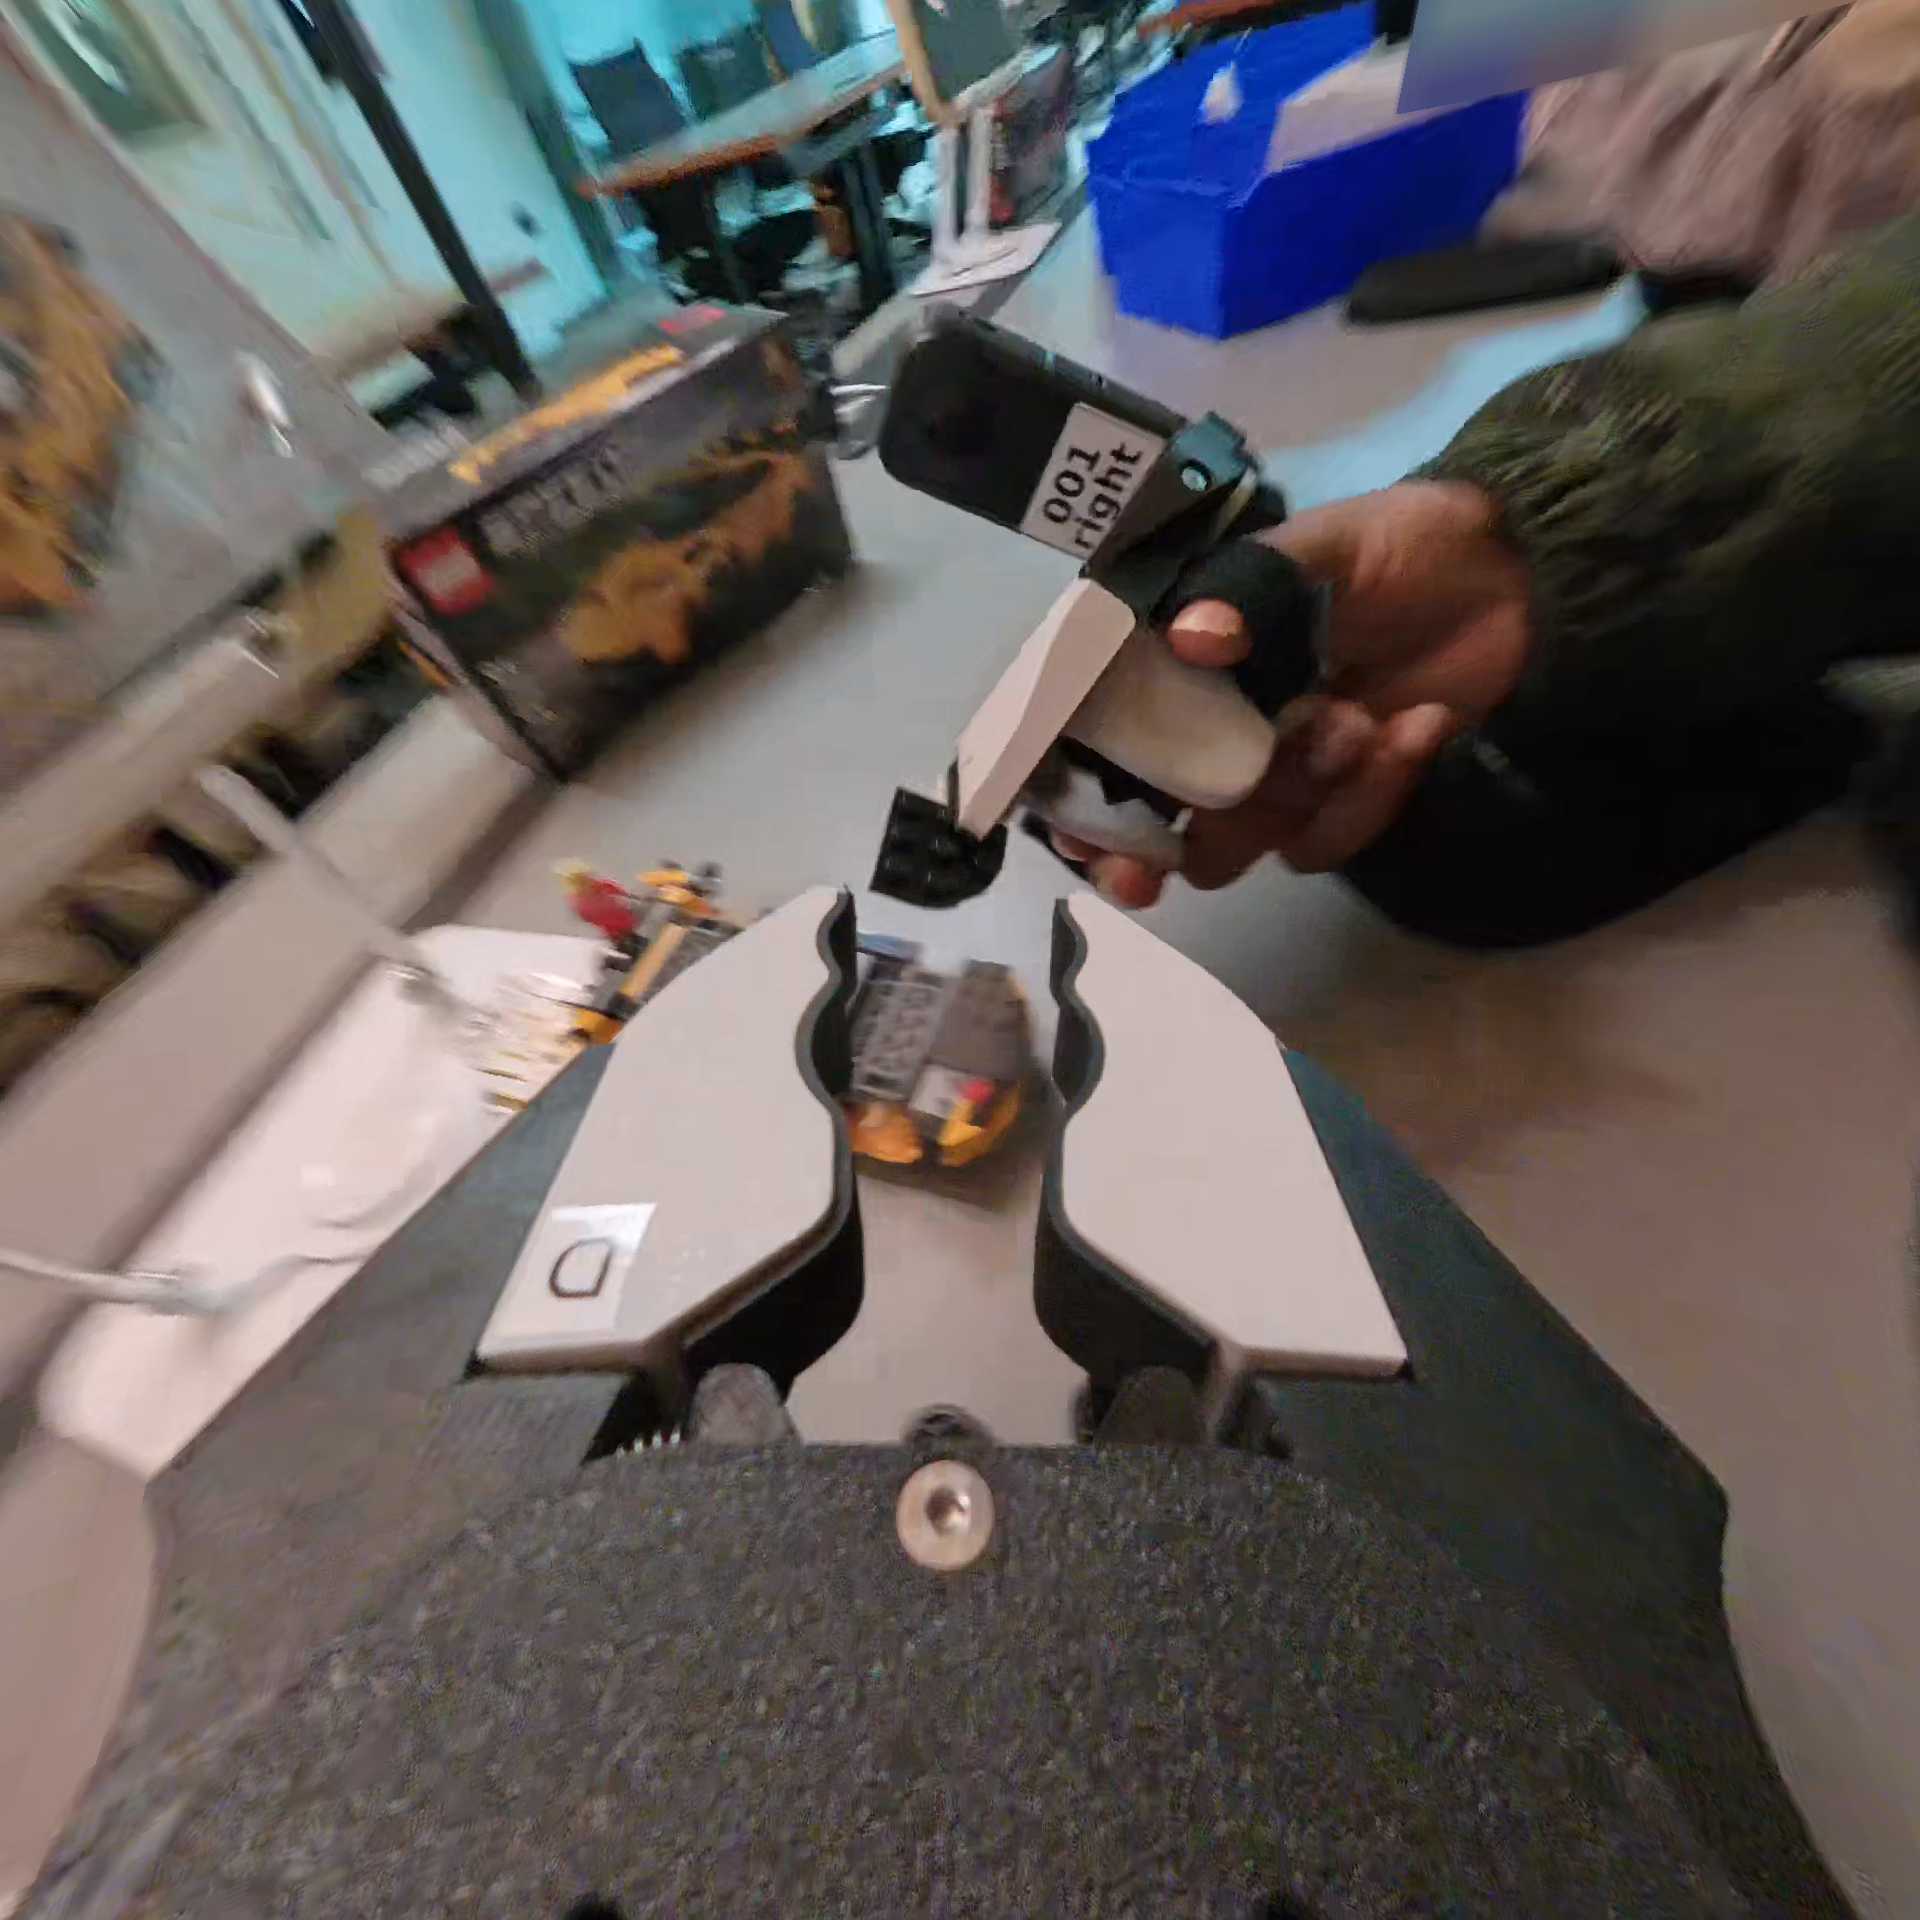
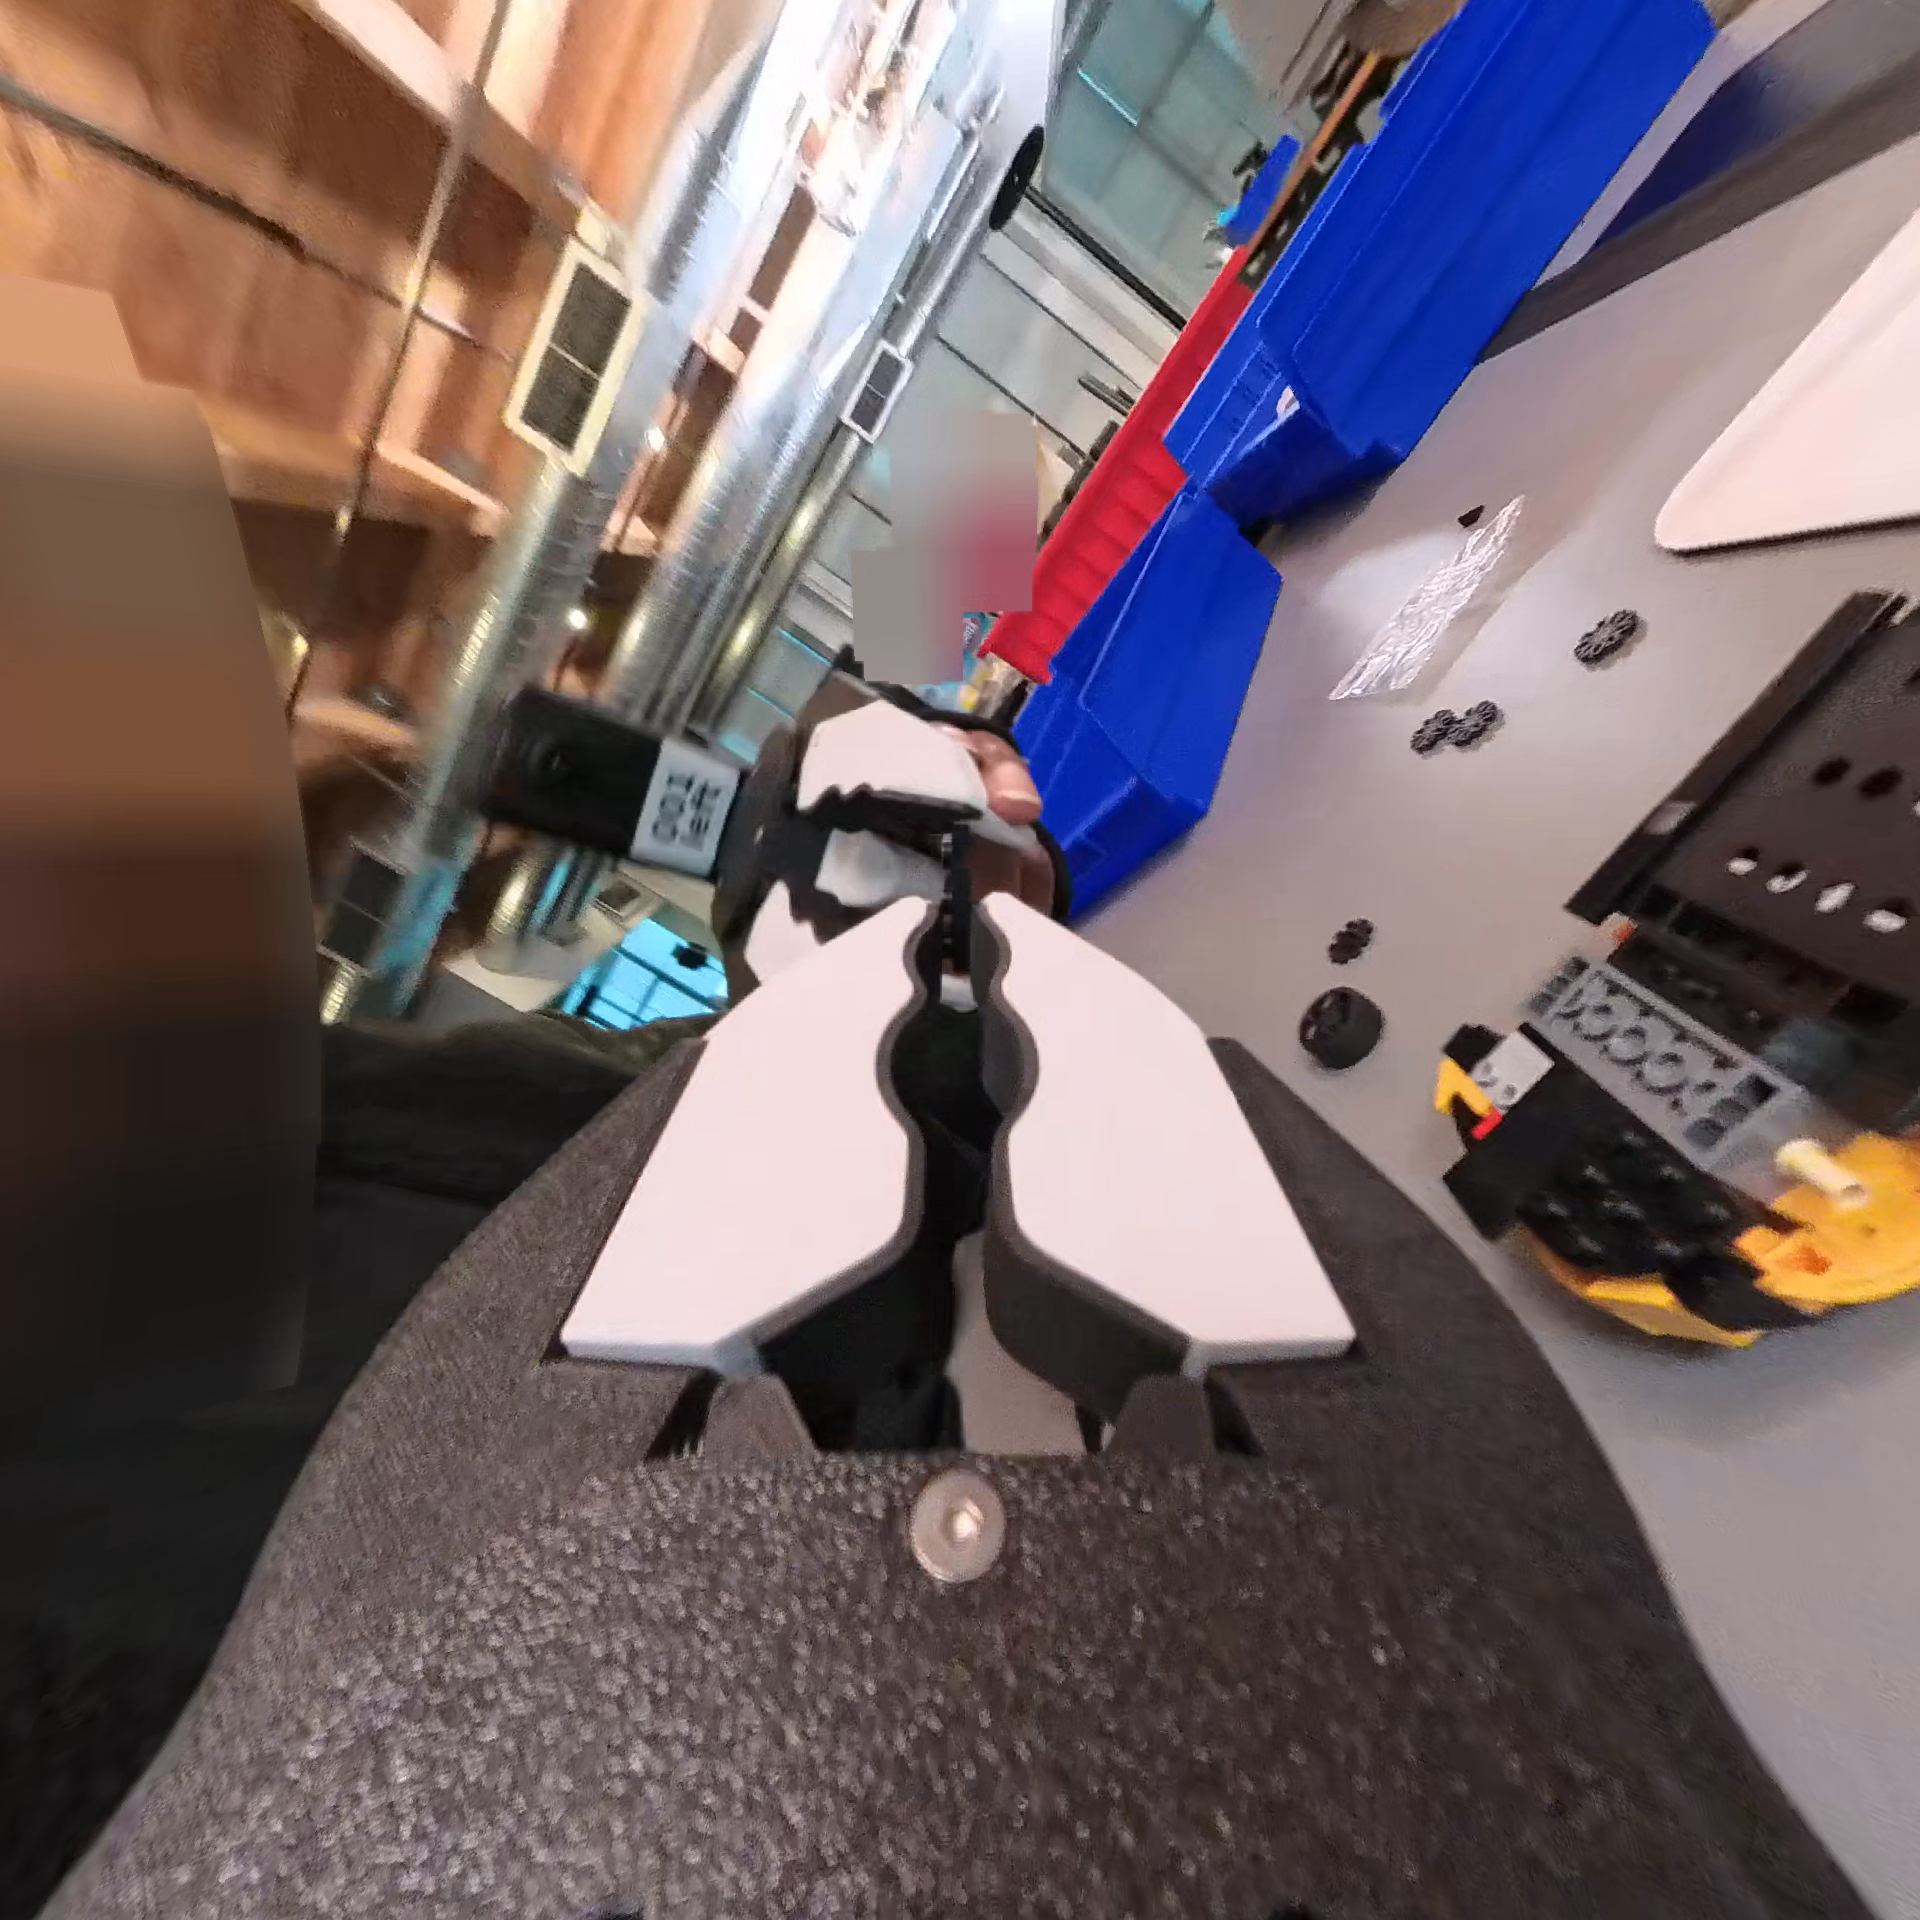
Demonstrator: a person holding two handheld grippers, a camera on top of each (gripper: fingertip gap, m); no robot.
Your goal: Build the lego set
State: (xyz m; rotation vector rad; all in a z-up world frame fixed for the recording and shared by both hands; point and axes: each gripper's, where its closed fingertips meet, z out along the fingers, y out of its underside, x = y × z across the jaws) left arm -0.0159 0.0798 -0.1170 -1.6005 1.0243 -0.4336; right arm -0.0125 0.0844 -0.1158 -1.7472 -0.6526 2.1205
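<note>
The left gripper [image 1: 954,914] has smooth pale grey finger plates with wavy black inner edges, set in a grainy black body; its jaws stand apart with nothing between them, hovering above the partly built lego model [image 1: 930,1049]. That model rests on the matte grey table [image 1: 1455,1143]: a grey studded plate on a black block, with rounded yellow parts at its near end and a small red and white detail. In the right wrist view the same model [image 2: 1662,1174] lies to the right of the gripper, its black studded section beside a yellow curved piece. The right gripper [image 2: 958,951], of the same make, is clamped on a thin black lego plate [image 2: 954,914], seen edge-on there; from the left wrist view this plate [image 1: 930,847] shows rows of studs and hangs at the fingertips just above the left gripper's tips. A hand [image 1: 1382,686] in a dark green sleeve grips the right tool. Farther out lie small black gear-like pieces [image 2: 1455,724], a black wheel [image 2: 1340,1027], a crinkled clear bag [image 2: 1429,603], what seems to be a second yellow assembly [image 1: 649,935], blurred, a dark printed box [image 1: 623,561] and blue bins [image 2: 1351,343].
</note>
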